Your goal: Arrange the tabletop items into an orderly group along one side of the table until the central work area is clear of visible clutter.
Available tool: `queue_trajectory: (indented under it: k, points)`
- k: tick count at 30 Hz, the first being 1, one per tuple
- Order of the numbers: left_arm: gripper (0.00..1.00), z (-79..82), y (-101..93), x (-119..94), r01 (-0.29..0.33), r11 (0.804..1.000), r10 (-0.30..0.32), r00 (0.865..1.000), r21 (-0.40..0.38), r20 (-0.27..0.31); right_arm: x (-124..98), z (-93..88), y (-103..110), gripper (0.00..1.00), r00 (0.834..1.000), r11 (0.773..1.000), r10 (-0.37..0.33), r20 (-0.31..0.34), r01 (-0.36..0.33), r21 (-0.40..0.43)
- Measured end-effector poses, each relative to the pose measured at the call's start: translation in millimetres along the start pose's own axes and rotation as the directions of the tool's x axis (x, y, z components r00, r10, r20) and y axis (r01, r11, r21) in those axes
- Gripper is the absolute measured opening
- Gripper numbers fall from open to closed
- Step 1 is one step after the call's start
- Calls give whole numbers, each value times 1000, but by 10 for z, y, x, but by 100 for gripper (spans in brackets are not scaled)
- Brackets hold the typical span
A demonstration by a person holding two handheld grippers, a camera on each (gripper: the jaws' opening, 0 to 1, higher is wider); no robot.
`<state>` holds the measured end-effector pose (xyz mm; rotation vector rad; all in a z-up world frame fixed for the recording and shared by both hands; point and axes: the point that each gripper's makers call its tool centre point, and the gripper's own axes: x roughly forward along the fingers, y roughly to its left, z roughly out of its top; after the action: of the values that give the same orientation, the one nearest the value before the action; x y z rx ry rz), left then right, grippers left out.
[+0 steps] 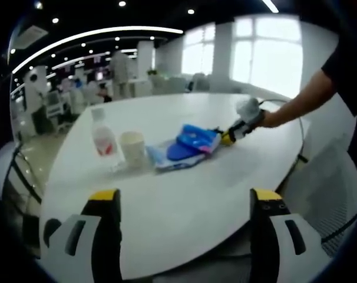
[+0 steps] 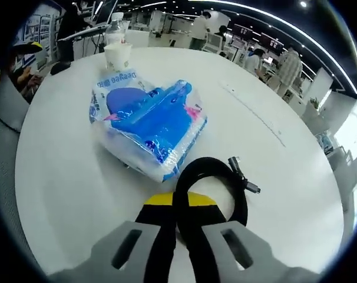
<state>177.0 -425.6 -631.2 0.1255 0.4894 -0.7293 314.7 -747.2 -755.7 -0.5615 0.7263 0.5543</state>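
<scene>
R gripper [image 2: 177, 221] is clenching black cable [image 2: 217, 177] just beside blue pack [image 2: 152, 121], likely dragging it toward cup [image 2: 118, 56]/bottle [image 2: 115, 26]; L gripper [image 1: 184, 203] is hanging released over tabletop [image 1: 184, 218].

Bright ceiling strips [image 1: 96, 32] and blown-out windows [image 1: 267, 53] light the room evenly. The white desk [image 1: 184, 200] shows faint glare and soft shadows. Both views are slightly blurred and bend strongly at the edges.
</scene>
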Motion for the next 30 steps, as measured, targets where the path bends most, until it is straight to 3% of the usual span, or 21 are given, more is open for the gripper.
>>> queue_trajectory:
  k: [9, 30]
  points:
    - [87, 18, -1, -3, 3, 1000, -3, 1000, 5, 10, -140, 29, -90, 2, 999, 999, -38, 18, 38, -9]
    - [88, 51, 19, -6, 12, 1000, -12, 999, 5, 39, -571, 361, -153, 2, 990, 995, -92, 107, 94, -21]
